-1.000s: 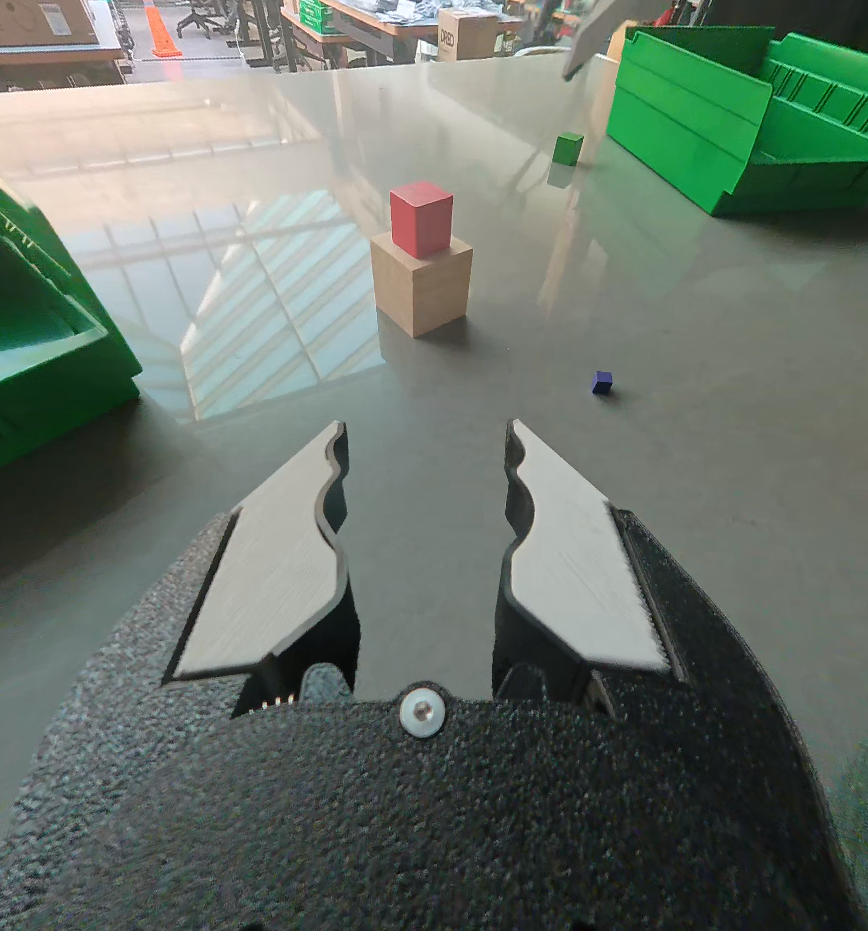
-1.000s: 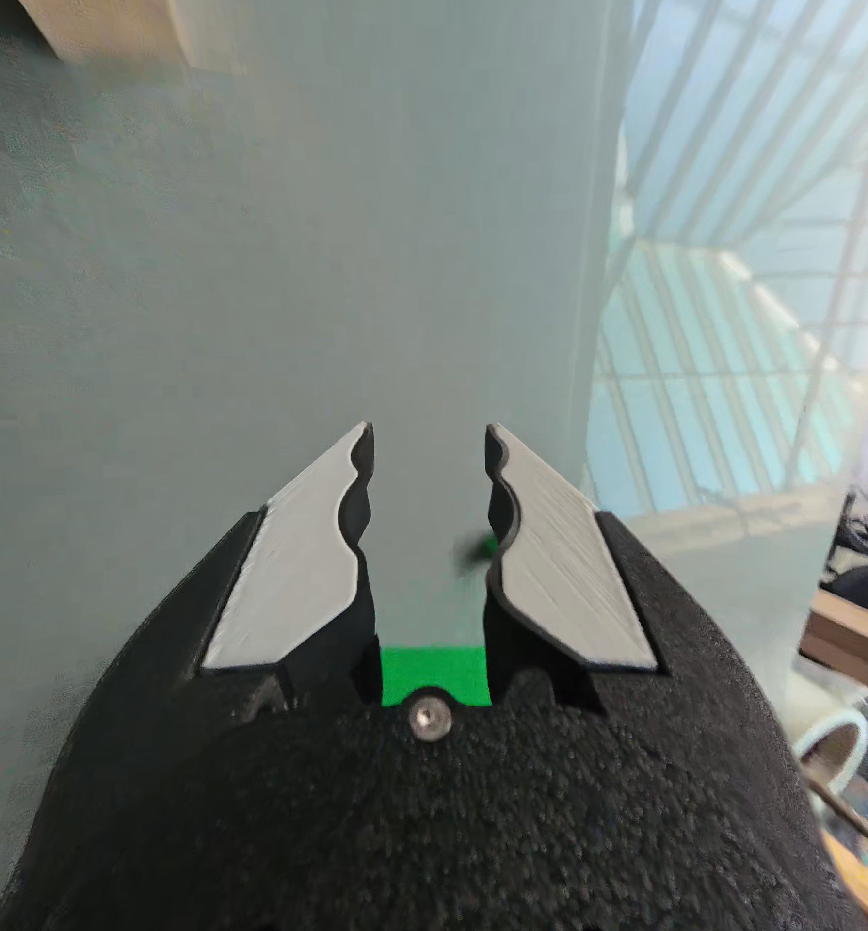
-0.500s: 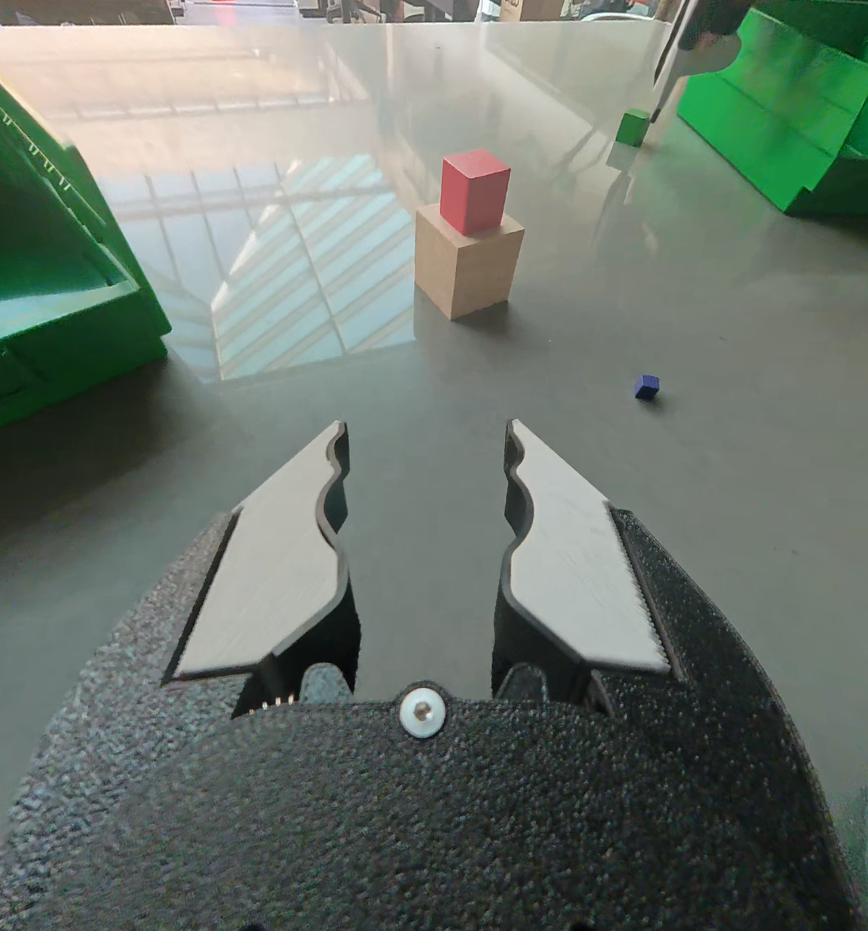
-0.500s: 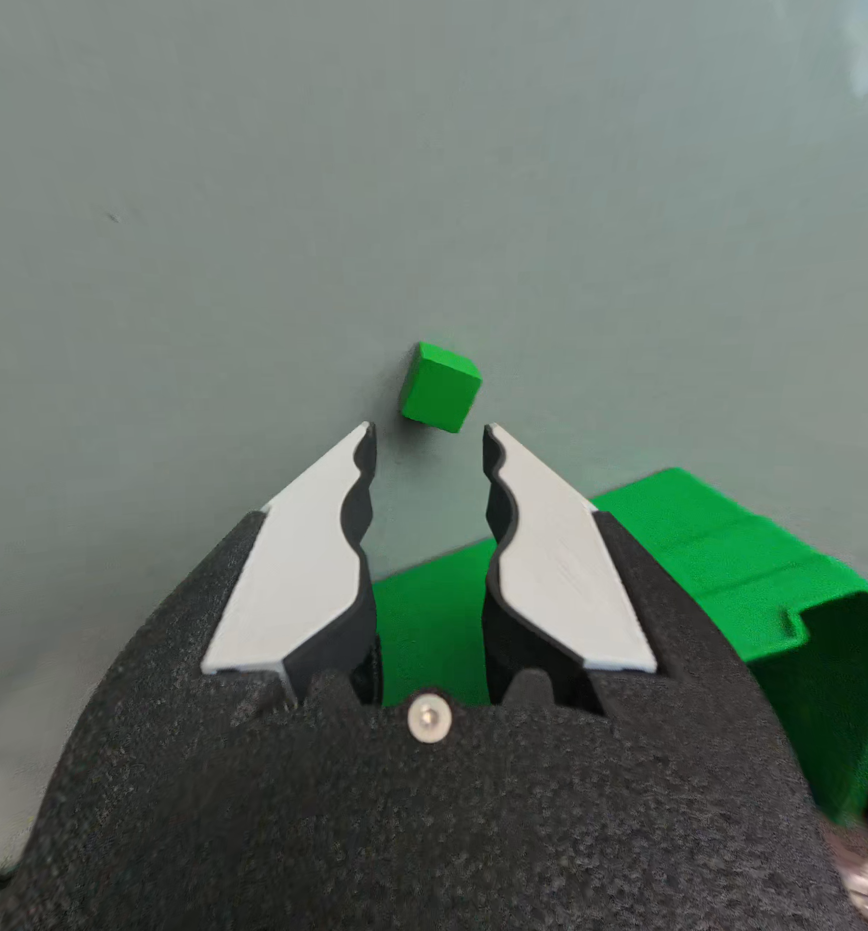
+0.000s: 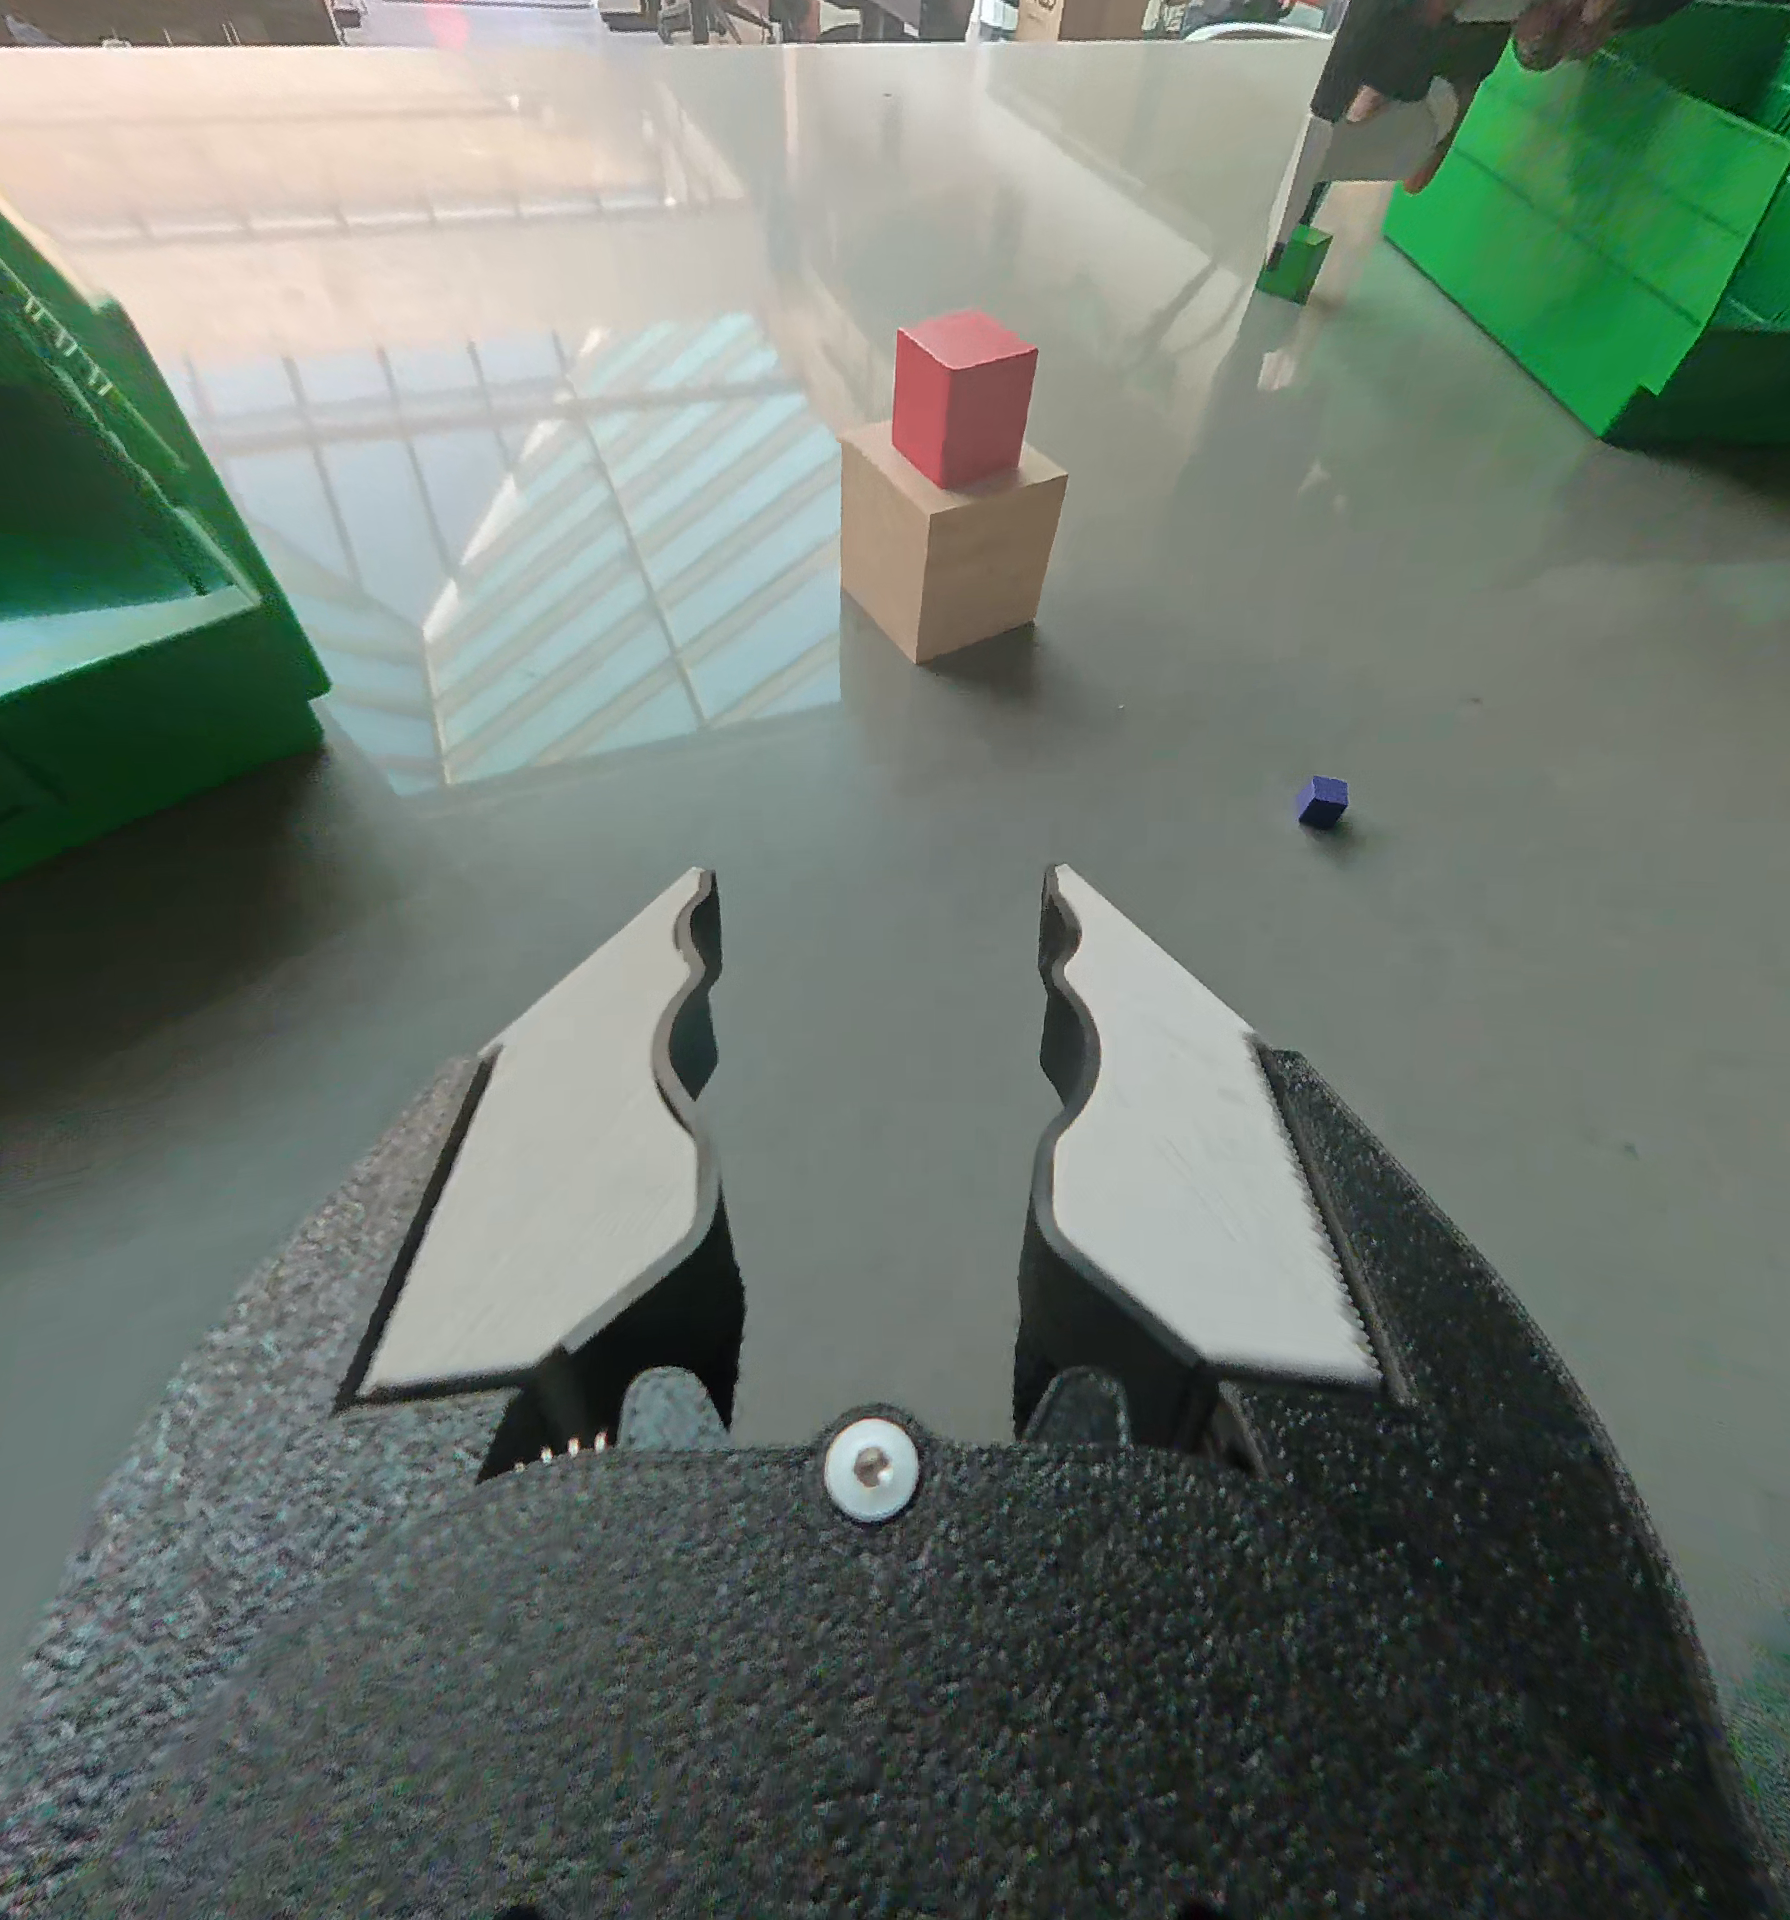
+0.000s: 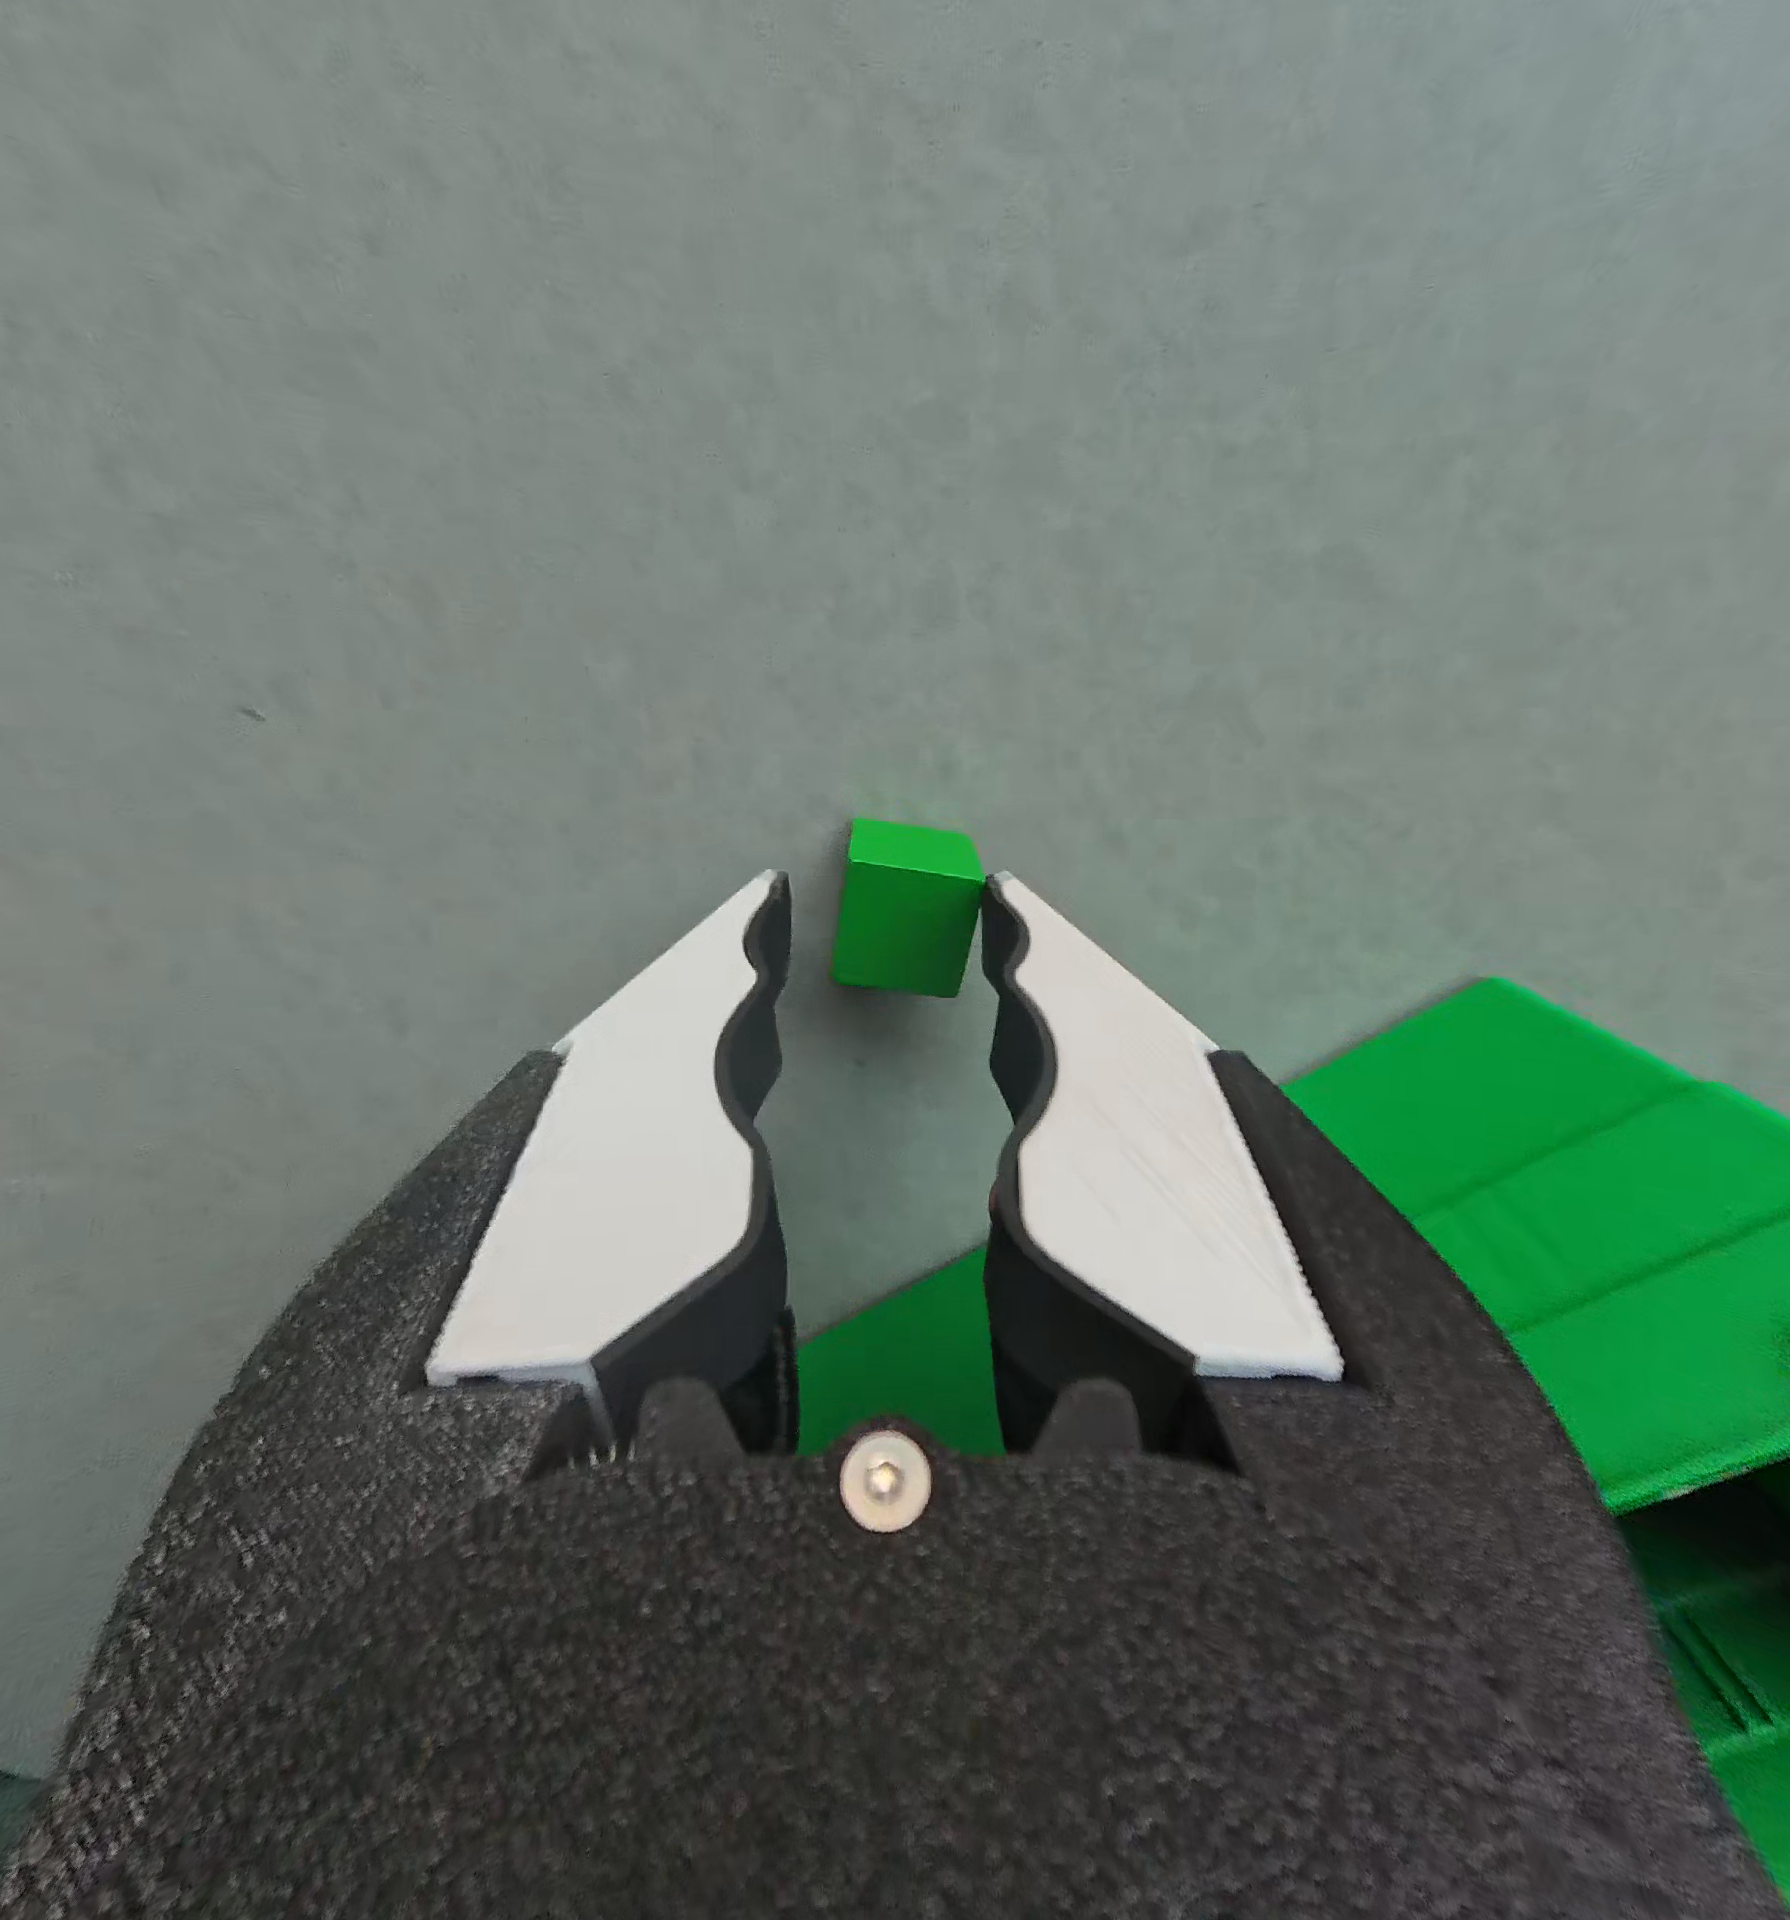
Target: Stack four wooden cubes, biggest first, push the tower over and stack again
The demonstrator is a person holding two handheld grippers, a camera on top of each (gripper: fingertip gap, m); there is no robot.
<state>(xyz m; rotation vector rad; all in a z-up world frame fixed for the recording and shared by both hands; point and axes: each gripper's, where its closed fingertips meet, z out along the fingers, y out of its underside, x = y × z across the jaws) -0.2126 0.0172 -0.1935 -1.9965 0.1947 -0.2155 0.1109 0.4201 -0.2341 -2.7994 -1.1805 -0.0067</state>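
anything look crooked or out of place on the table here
Only slightly: the red cube sits off-centre and twisted on the wooden block, toward its near corner. The small blue cube lies alone on the table. The green cube sits squarely between the right gripper's open fingers. Nothing is damaged.

Green bin (image 5: 91,623) and green bin (image 6: 1597,1299) both cut off by picture edges; far tongs (image 5: 1317,197) largely out of view

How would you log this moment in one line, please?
left gripper open, empty | right gripper open around green cube | table
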